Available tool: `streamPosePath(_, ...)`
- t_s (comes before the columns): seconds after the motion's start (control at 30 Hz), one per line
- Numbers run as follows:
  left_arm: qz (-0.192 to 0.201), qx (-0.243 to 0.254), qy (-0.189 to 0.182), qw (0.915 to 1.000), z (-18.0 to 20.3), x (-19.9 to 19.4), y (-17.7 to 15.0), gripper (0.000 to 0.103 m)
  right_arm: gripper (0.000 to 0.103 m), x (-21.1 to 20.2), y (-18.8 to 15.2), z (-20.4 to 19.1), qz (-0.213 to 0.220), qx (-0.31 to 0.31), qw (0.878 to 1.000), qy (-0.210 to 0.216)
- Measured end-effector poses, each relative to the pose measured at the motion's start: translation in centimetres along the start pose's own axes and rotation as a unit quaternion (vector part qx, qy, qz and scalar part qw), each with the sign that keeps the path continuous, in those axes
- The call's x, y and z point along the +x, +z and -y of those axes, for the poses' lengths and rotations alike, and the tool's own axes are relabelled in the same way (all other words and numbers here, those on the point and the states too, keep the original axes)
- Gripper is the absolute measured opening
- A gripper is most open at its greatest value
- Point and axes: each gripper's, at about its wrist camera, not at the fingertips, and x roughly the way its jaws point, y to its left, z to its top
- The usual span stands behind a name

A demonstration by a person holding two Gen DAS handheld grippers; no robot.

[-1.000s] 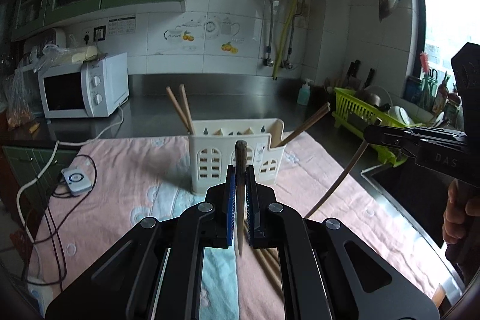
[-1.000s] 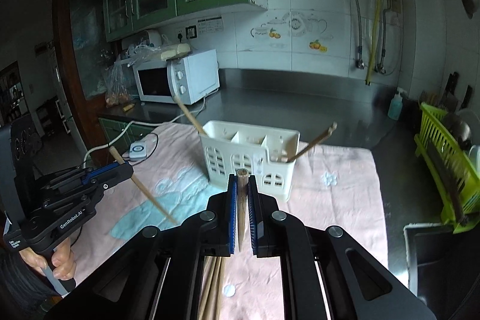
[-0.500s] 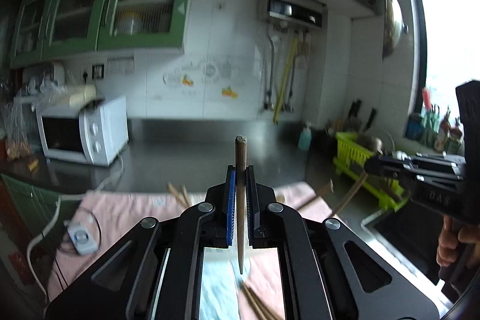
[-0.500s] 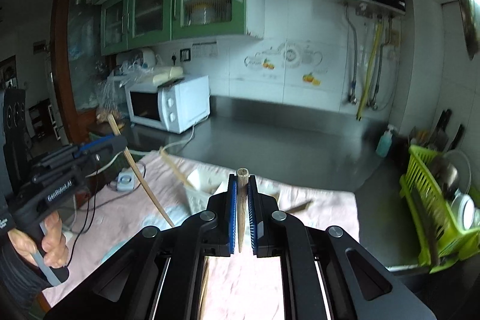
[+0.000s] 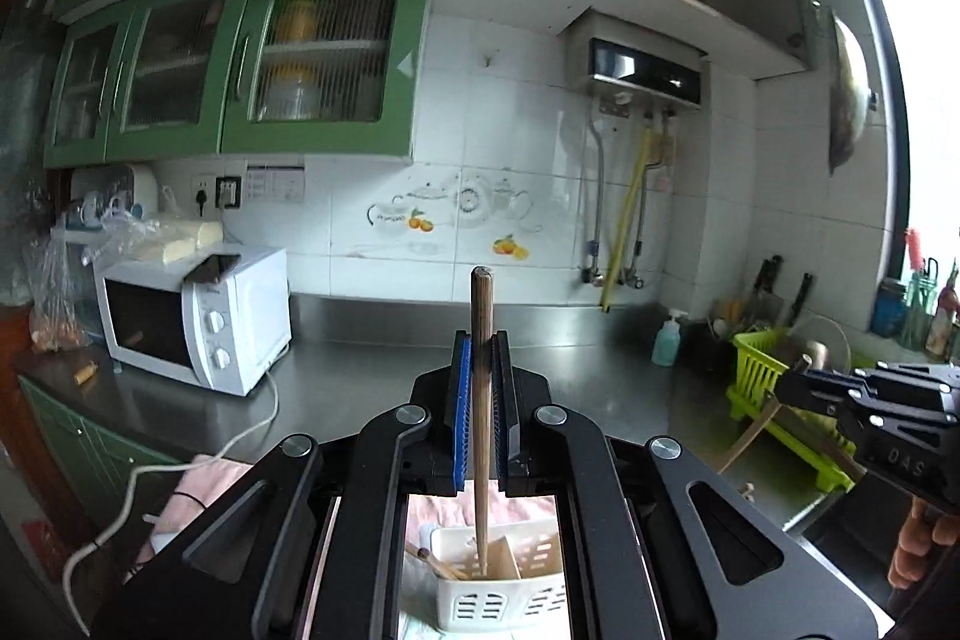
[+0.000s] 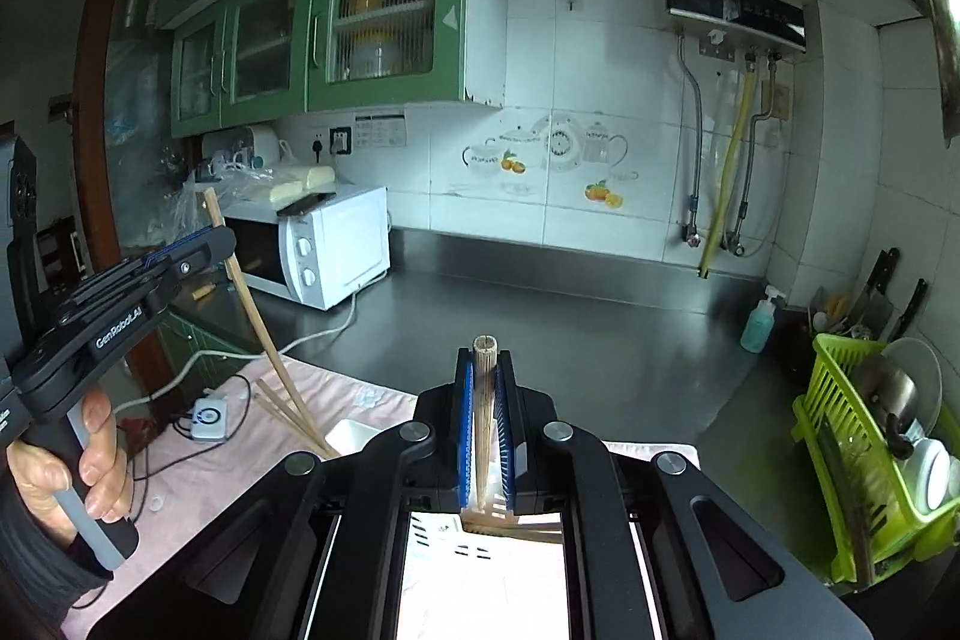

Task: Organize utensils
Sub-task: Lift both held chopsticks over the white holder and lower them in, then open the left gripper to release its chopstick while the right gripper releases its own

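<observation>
My left gripper [image 5: 480, 346] is shut on a dark wooden chopstick [image 5: 480, 304] that stands upright. Its lower tip hangs over the white slotted utensil caddy [image 5: 498, 598], seen below between the gripper's arms, where other chopsticks [image 5: 435, 565] lean. My right gripper [image 6: 483, 382] is shut on a pale bamboo chopstick [image 6: 483, 347], also upright. The caddy's corner [image 6: 348, 433] shows just beyond it on the pink cloth [image 6: 228, 460]. The right wrist view has the left gripper [image 6: 223, 238] at the left with its chopstick [image 6: 255, 310] slanting down. The left wrist view has the right gripper [image 5: 786, 385] at the right.
A white microwave [image 5: 198, 322] stands at the back left of the steel counter [image 6: 540, 304]. A green dish rack [image 6: 852, 430] with dishes sits at the right, a soap bottle [image 6: 759, 319] behind it. A white cable and small device [image 6: 207, 418] lie at the cloth's left edge.
Both grippers have risen with their chopsticks still clamped. The caddy has slid from the middle of each view down to the bottom, under the fingers.
</observation>
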Motion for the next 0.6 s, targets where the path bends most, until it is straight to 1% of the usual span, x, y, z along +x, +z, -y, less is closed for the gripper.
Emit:
streamPosePath(0.17,-0.022,-0.02,0.007,0.9995,-1.3,2.7,-1.9,0.005,0.007,2.5,-1.1,0.2,-0.018,0.007,1.0,0.001)
streamPosePath(0.37,-0.057,-0.021,0.003,0.9982,-2.2,4.0,-3.9,0.006,0.007,4.3,-2.8,0.2,-0.046,0.011,0.999,0.006)
streamPosePath(0.4,-0.064,-0.021,0.0,0.9977,-2.1,4.1,-4.1,0.006,0.008,4.4,-3.0,0.3,-0.047,0.012,0.999,0.006)
streamPosePath(0.43,-0.07,-0.021,-0.003,0.9974,-2.1,4.0,-4.4,0.006,0.012,4.3,-3.1,0.3,-0.049,0.014,0.999,0.008)
streamPosePath(0.53,-0.07,-0.01,-0.008,0.9975,-1.6,3.0,-4.9,0.011,0.023,3.8,-3.4,0.3,-0.046,0.016,0.999,0.006)
streamPosePath(0.57,-0.073,-0.008,-0.009,0.9973,-1.4,2.7,-5.0,0.021,0.026,3.3,-3.5,0.3,-0.043,0.015,0.999,0.003)
streamPosePath(0.6,-0.073,-0.008,-0.009,0.9972,-1.2,2.1,-5.2,0.036,0.031,3.0,-3.6,0.2,-0.041,0.014,0.999,0.002)
